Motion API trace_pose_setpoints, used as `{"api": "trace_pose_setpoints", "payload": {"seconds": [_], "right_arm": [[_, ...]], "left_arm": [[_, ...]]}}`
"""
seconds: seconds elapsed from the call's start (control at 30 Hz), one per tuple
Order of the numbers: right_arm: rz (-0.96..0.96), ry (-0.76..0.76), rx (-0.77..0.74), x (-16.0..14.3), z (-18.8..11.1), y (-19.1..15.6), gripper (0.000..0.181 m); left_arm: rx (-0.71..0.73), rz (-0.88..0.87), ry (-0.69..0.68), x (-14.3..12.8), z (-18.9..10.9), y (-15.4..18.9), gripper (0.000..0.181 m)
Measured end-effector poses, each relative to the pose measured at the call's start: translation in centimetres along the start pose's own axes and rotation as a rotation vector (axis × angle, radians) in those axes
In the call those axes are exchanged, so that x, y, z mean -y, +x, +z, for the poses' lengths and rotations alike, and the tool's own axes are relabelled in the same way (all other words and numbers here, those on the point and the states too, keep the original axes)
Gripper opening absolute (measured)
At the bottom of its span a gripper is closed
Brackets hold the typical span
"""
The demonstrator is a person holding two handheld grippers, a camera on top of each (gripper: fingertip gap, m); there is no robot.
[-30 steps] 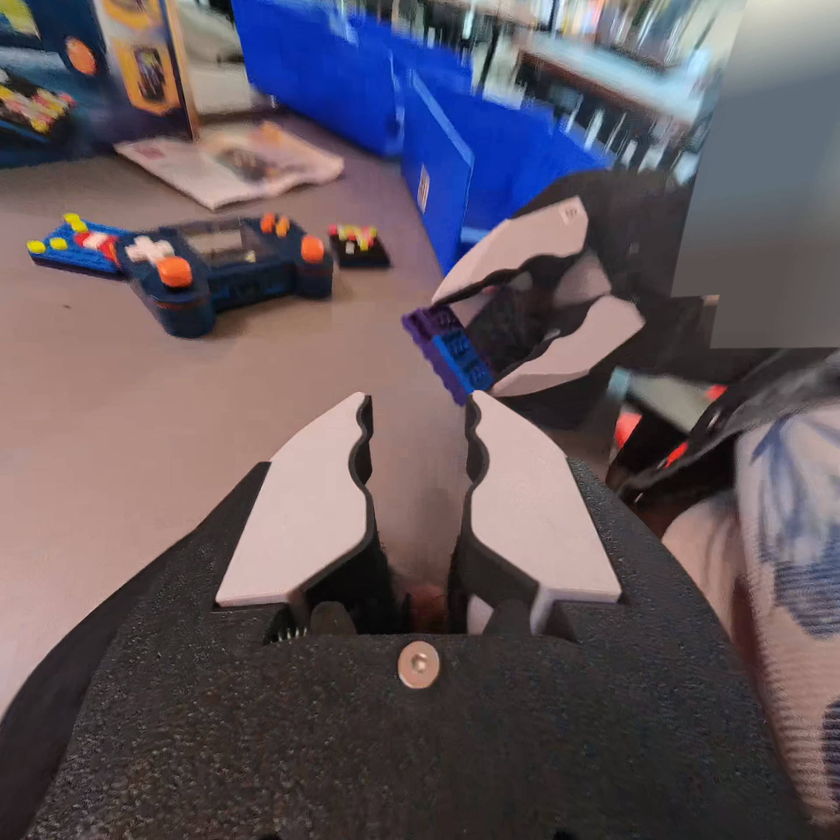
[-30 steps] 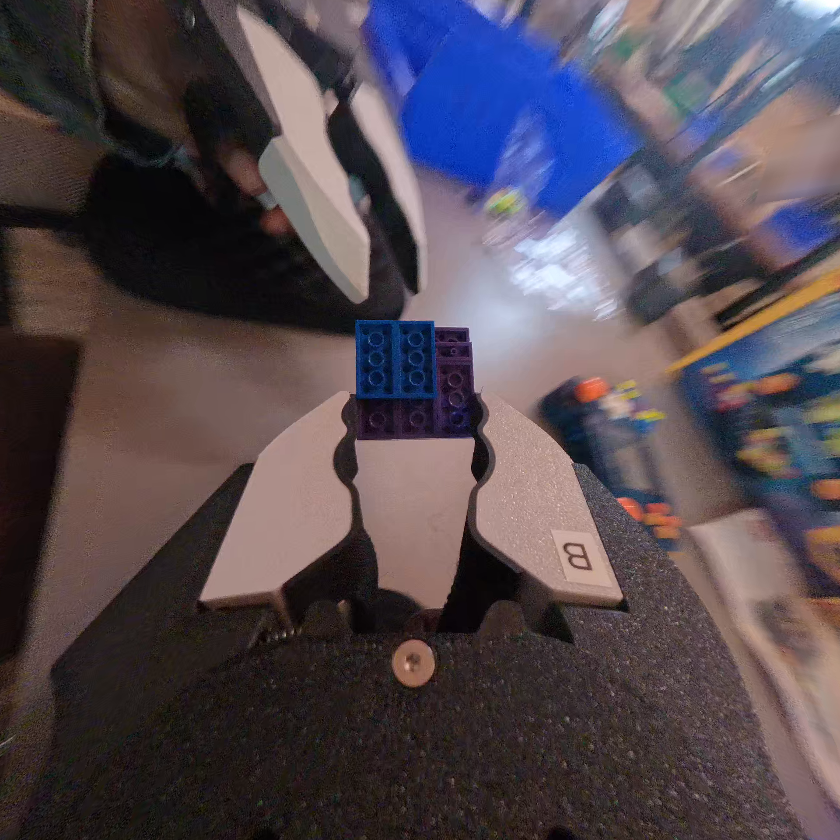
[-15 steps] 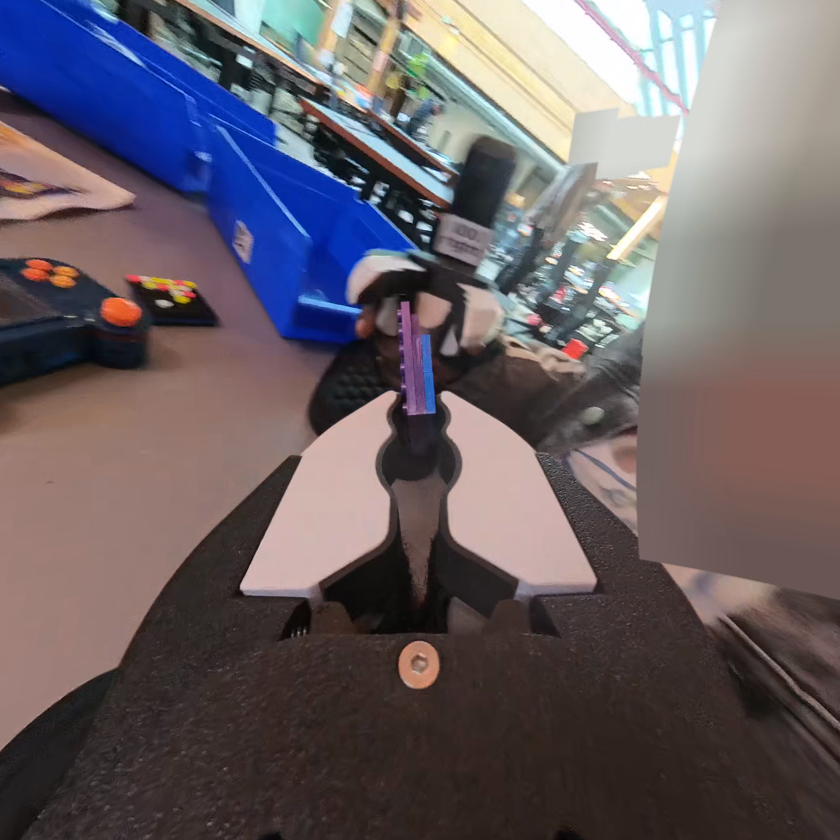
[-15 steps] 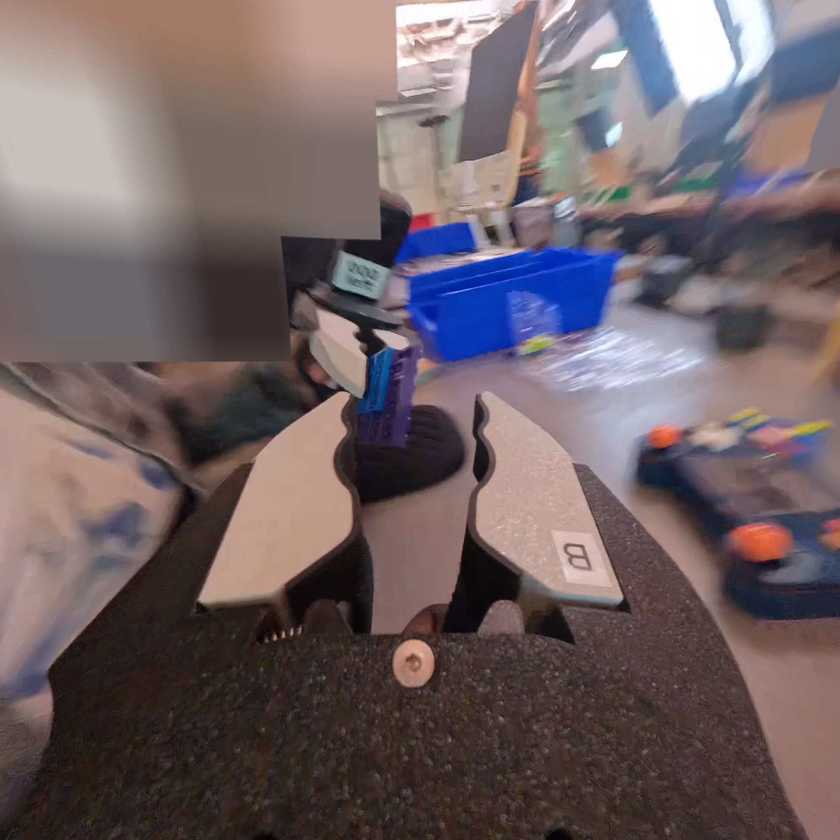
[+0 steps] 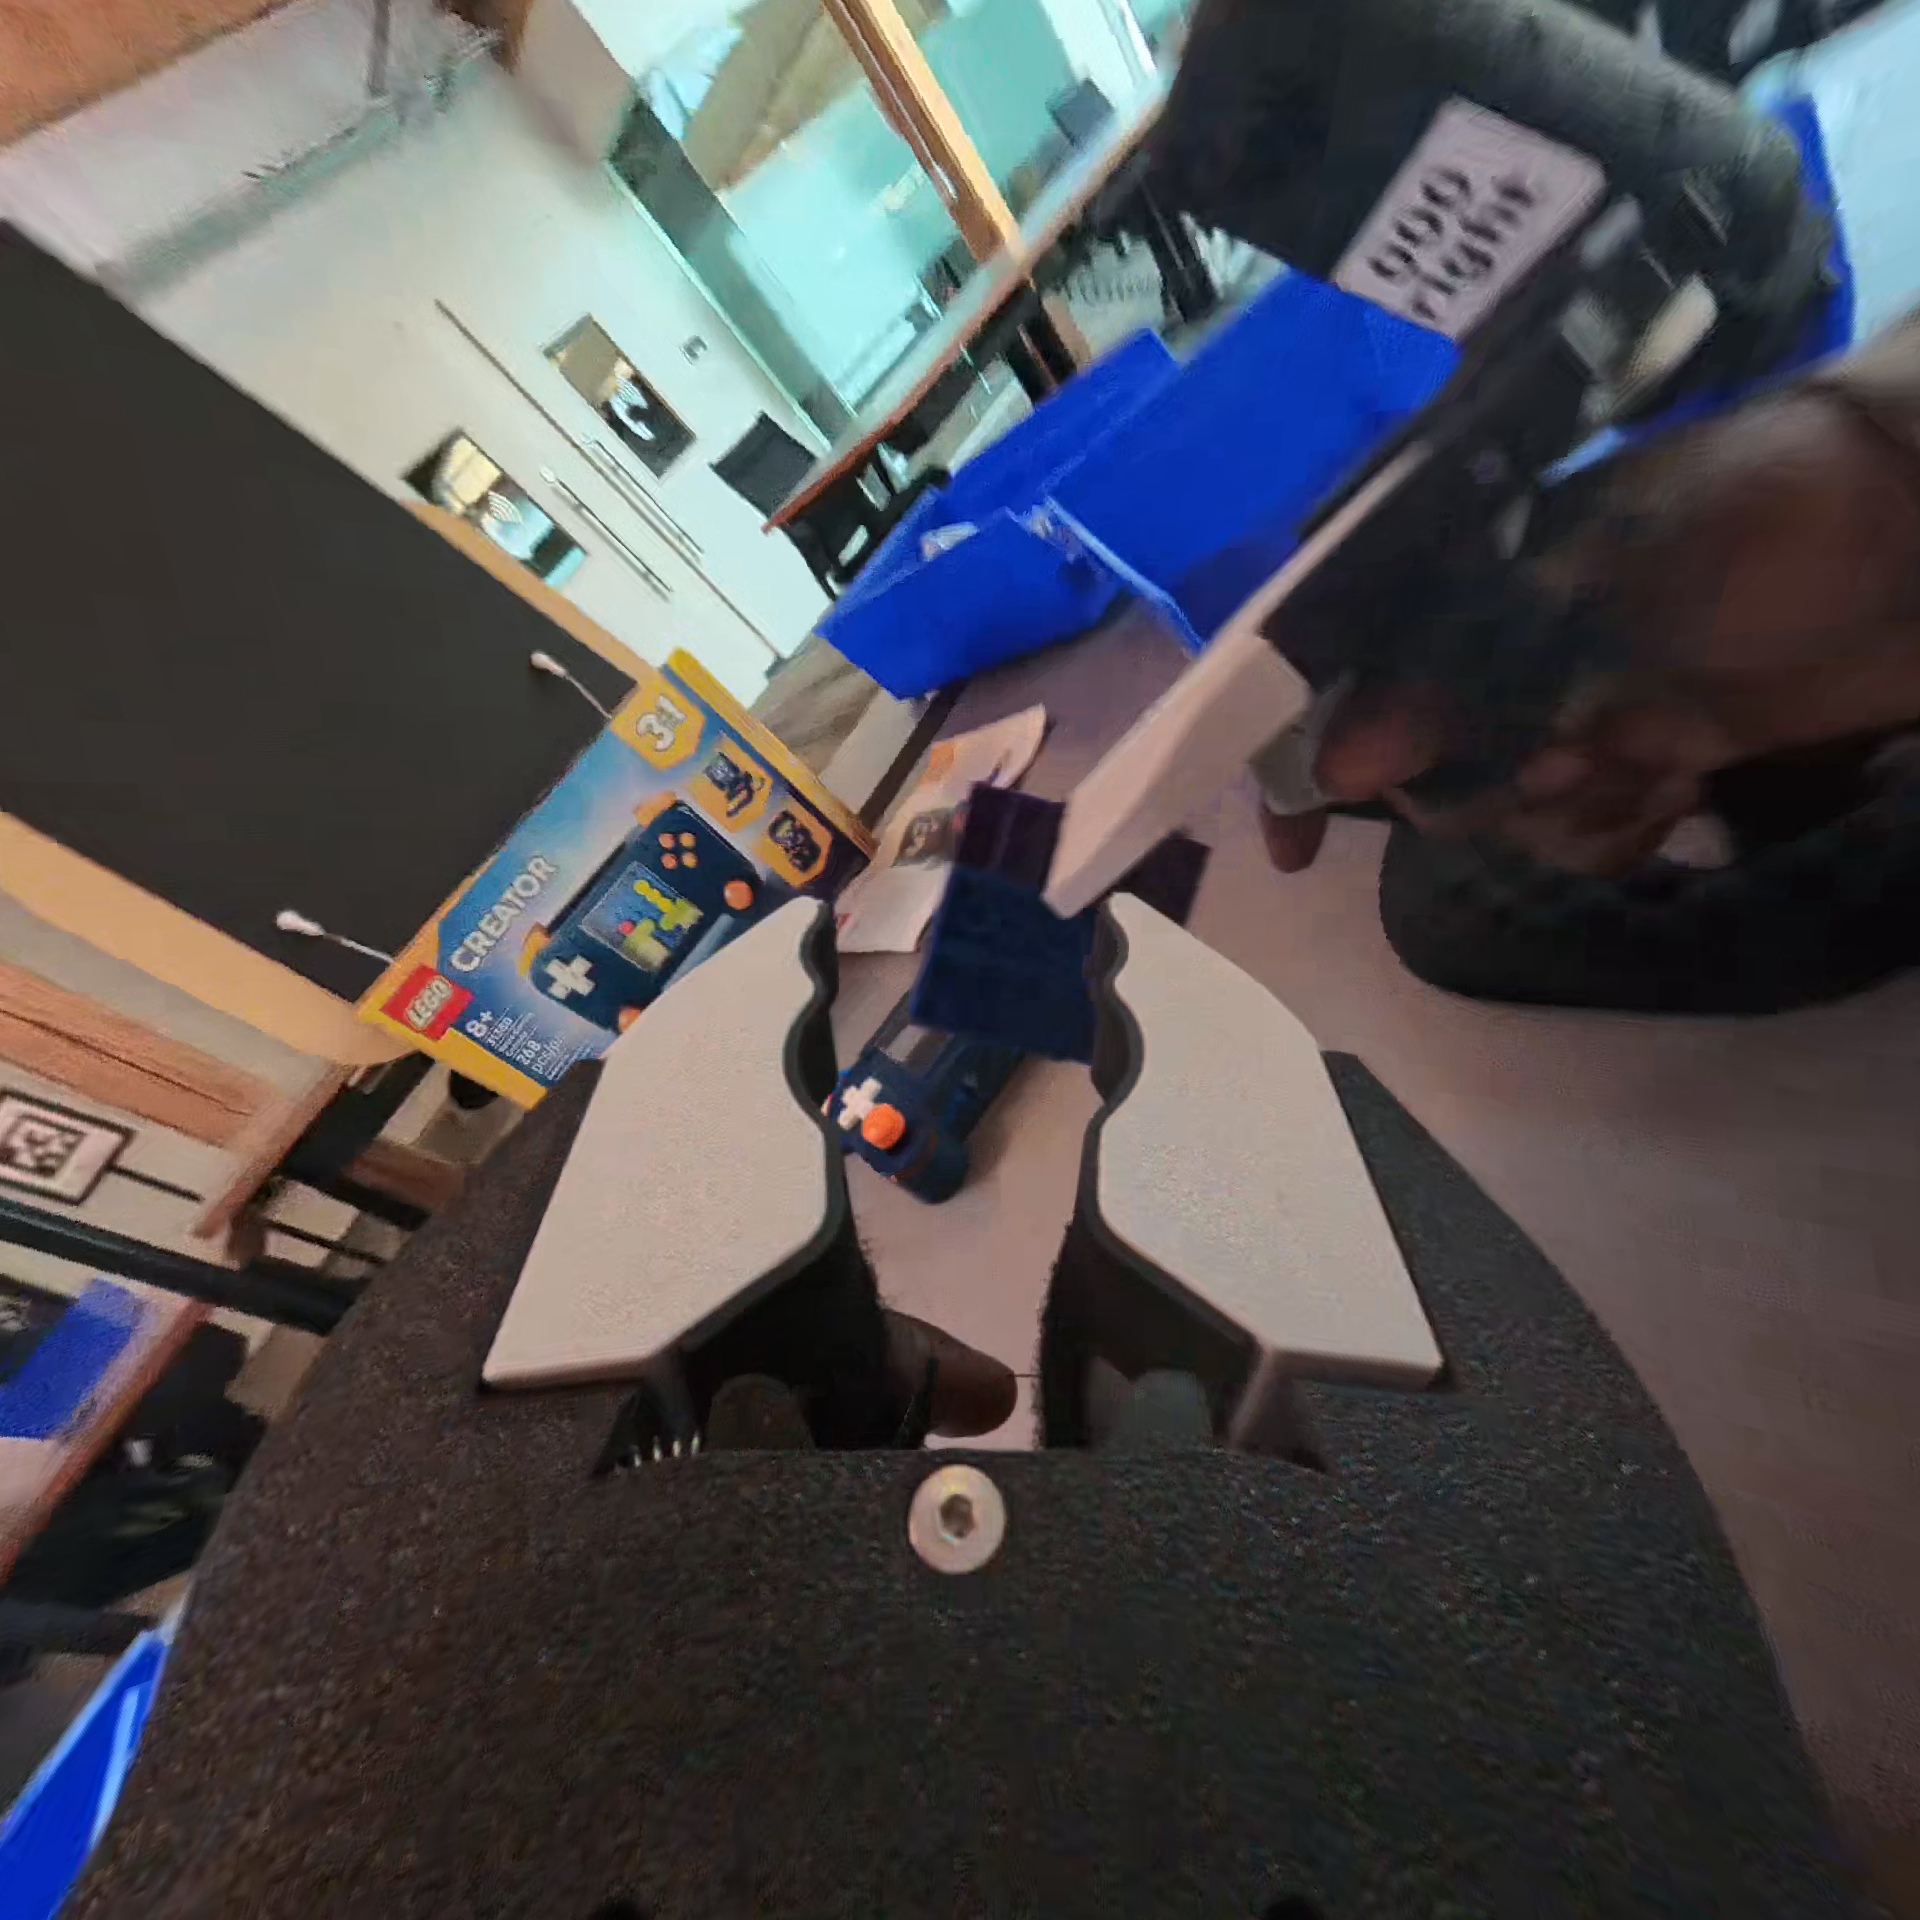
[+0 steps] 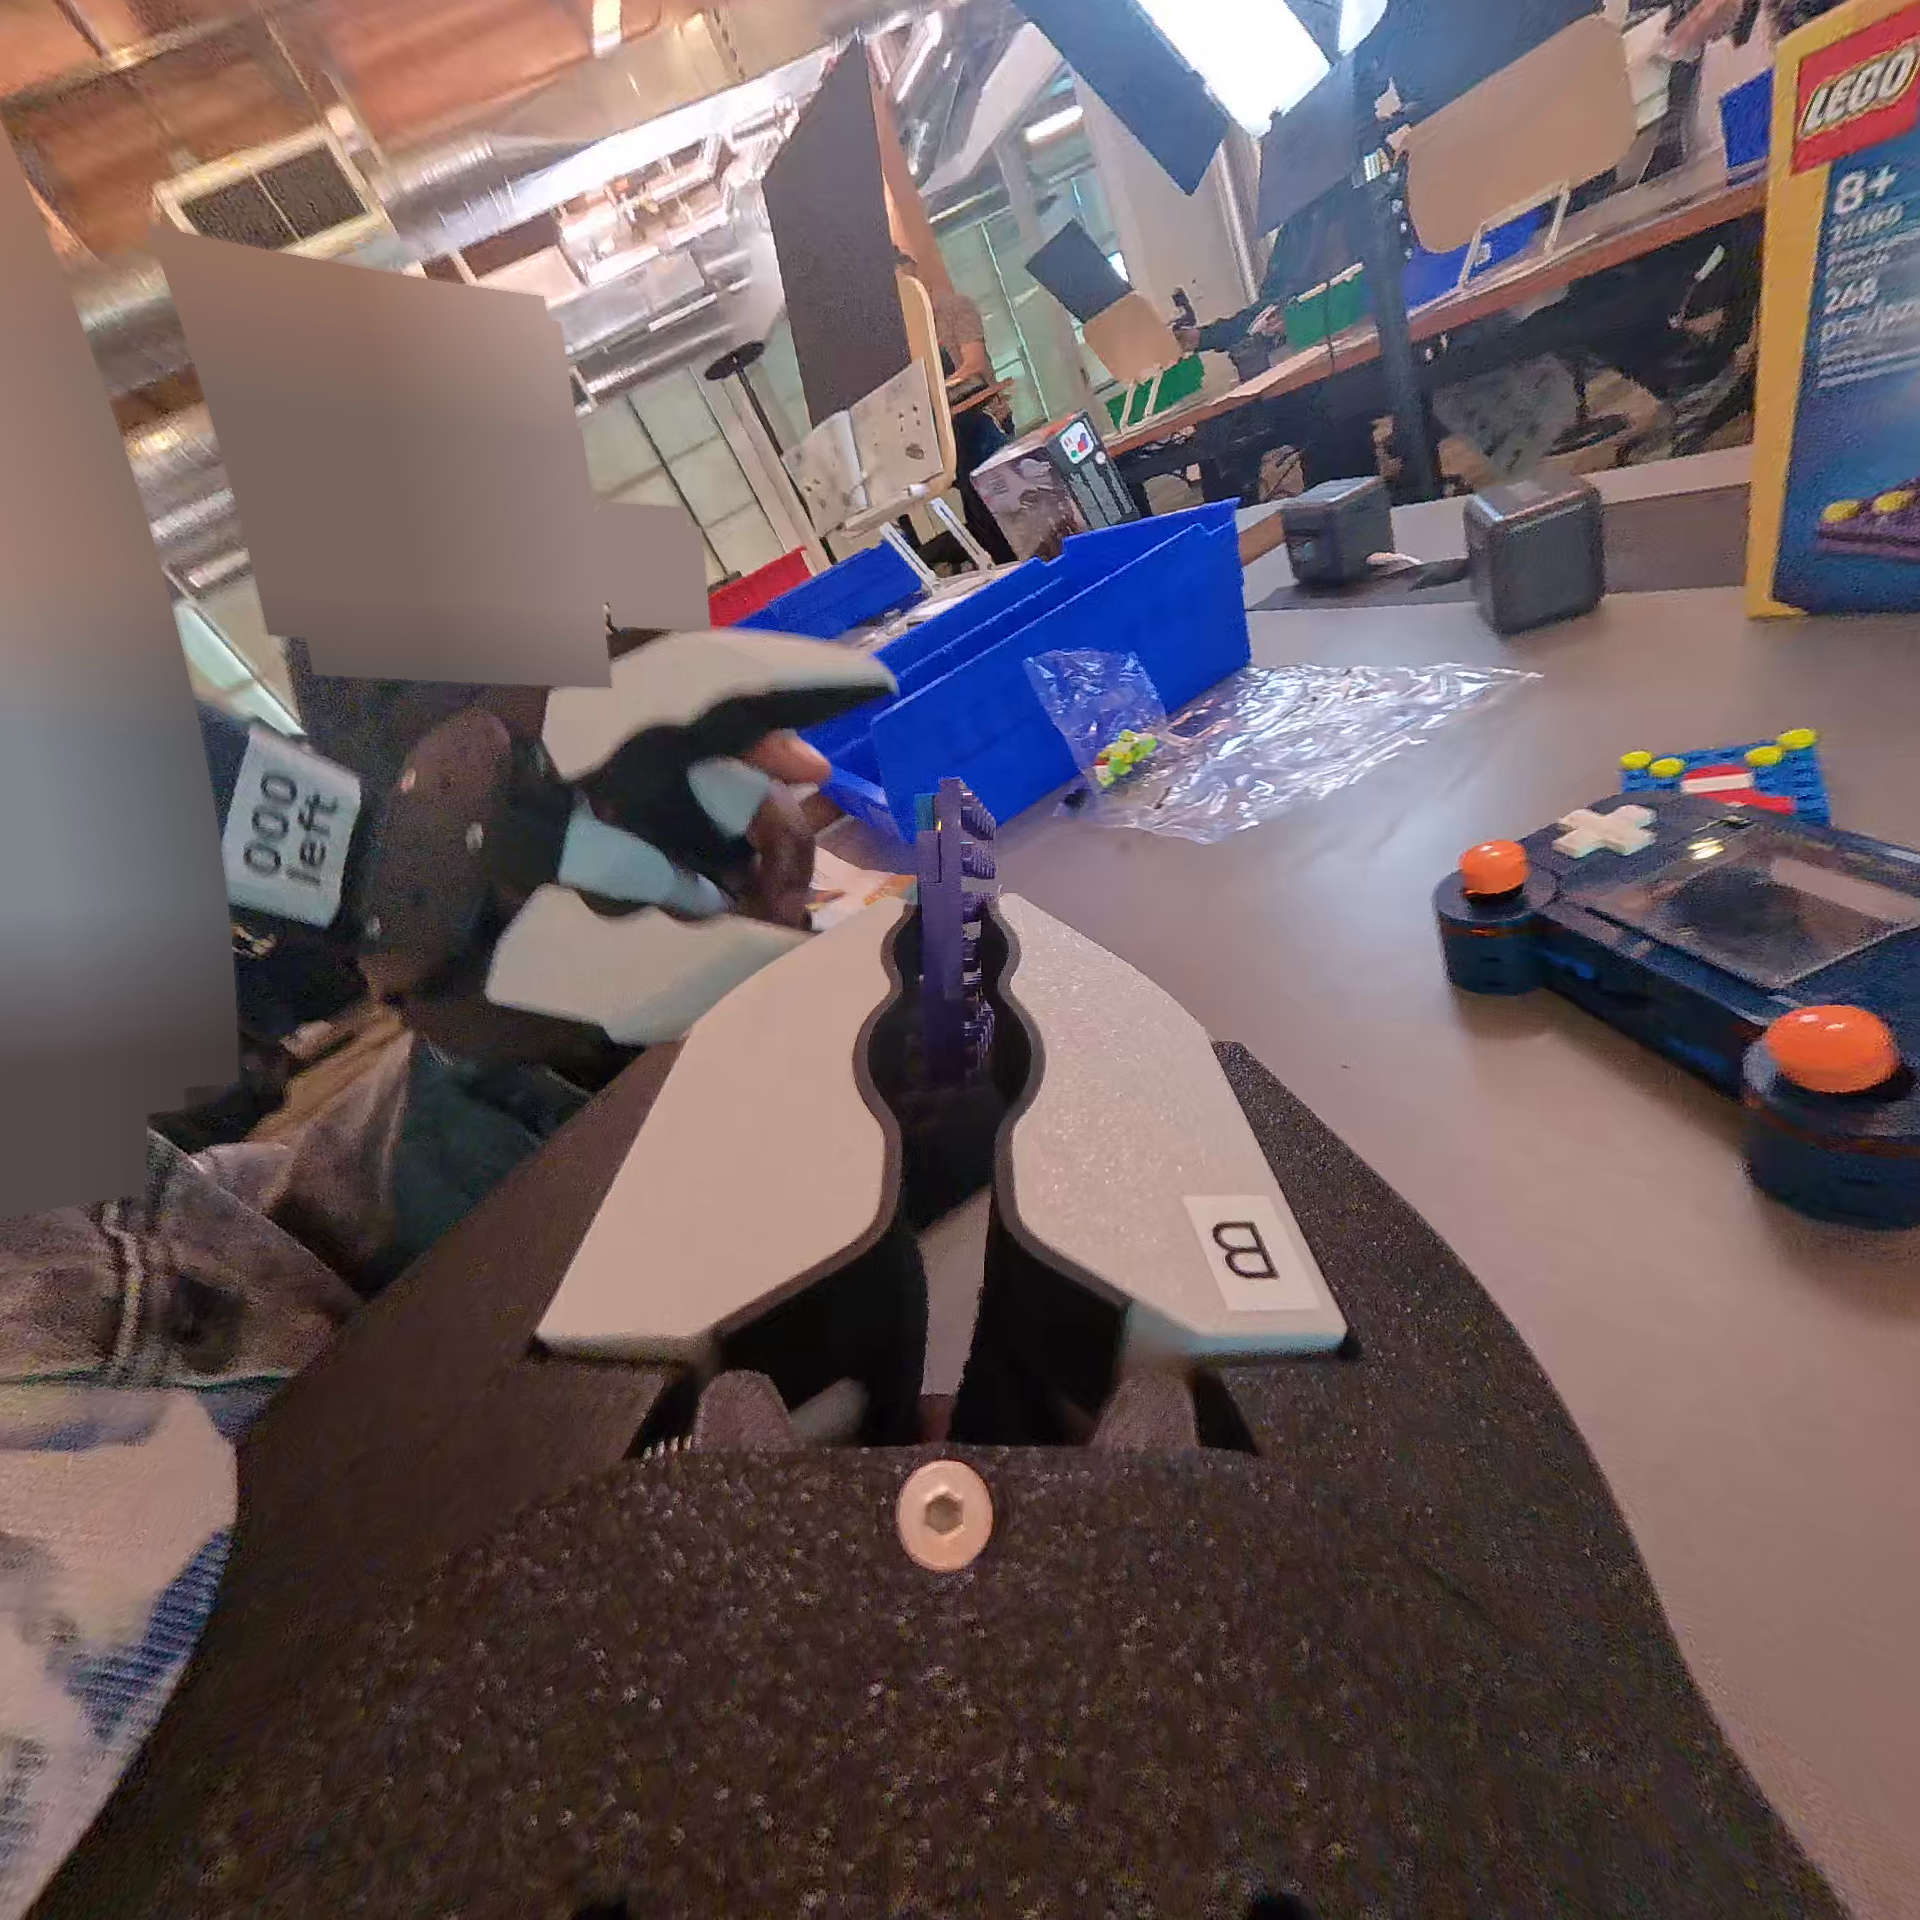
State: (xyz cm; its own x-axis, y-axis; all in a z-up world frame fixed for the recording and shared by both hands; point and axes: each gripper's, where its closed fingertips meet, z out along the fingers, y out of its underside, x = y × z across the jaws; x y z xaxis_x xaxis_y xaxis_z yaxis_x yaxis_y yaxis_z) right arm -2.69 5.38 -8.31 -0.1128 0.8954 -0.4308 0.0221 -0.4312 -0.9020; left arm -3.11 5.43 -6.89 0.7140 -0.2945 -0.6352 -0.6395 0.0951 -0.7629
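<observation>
A small flat piece of purple and blue bricks [image 6: 956,862] stands edge-on between my right gripper's [image 6: 956,914] fingers, which are shut on it. In the left wrist view the same piece [image 5: 1003,966] hangs just ahead of my left gripper [image 5: 966,925], whose jaws stand open around it without gripping. One right gripper finger [image 5: 1164,790] comes down onto the piece from the upper right. In the right wrist view the left gripper [image 6: 831,810] is open, just left of the piece.
A dark blue brick-built game console [image 6: 1704,935] with orange buttons lies on the grey table [image 6: 1455,1299]; it also shows in the left wrist view [image 5: 914,1122]. Behind it are a blue studded plate [image 6: 1725,774], a toy box [image 6: 1839,312], blue bins [image 6: 1060,644], a plastic bag [image 6: 1278,727] and grey cubes [image 6: 1532,545]. The grippers are tip to tip, or close to it.
Half a second ago my left gripper was shut on the piece and the right was open. Now the right is shut on it edge-on and the left has opened. Both grippers swung round.
</observation>
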Motion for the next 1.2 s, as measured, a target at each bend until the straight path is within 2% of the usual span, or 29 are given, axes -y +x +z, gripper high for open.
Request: {"api": "trace_pose_setpoints", "payload": {"seconds": [0.13,0.33,0.47,0.6,0.7,0.77,0.93,1.2], "right_arm": [[0.105,-0.009,0.027,-0.3,0.2,-0.4,0.011],[0.136,-0.08,0.008,-1.5,0.3,-0.2,0.011],[0.109,-0.143,0.003,-2.2,0.4,-0.2,0.01],[0.105,-0.156,0.038,-2.0,0.4,-0.6,0.011],[0.083,-0.169,0.163,-1.3,-0.1,-1.5,0.015],[0.025,-0.207,0.196,-1.4,-0.5,-1.7,0.016],[-0.133,-0.219,0.105,-1.6,-0.7,-0.7,0.01],[-0.149,-0.203,-0.092,-3.6,-0.9,1.9,0.009]], "left_arm": [[-0.082,0.037,-0.07,-0.9,0.5,1.1,0.034],[-0.117,0.248,-0.179,-1.9,0.2,1.8,0.032],[-0.146,0.308,-0.208,-2.4,0.0,2.2,0.033],[-0.175,0.238,-0.162,-1.9,-0.3,2.1,0.032],[-0.185,0.117,-0.103,-1.1,-0.6,2.0,0.032],[-0.171,0.113,-0.101,-1.0,-0.6,1.9,0.031],[-0.137,0.119,-0.128,-1.1,-0.3,2.1,0.031],[-0.044,0.151,-0.21,-3.0,0.7,3.7,0.03]]}}
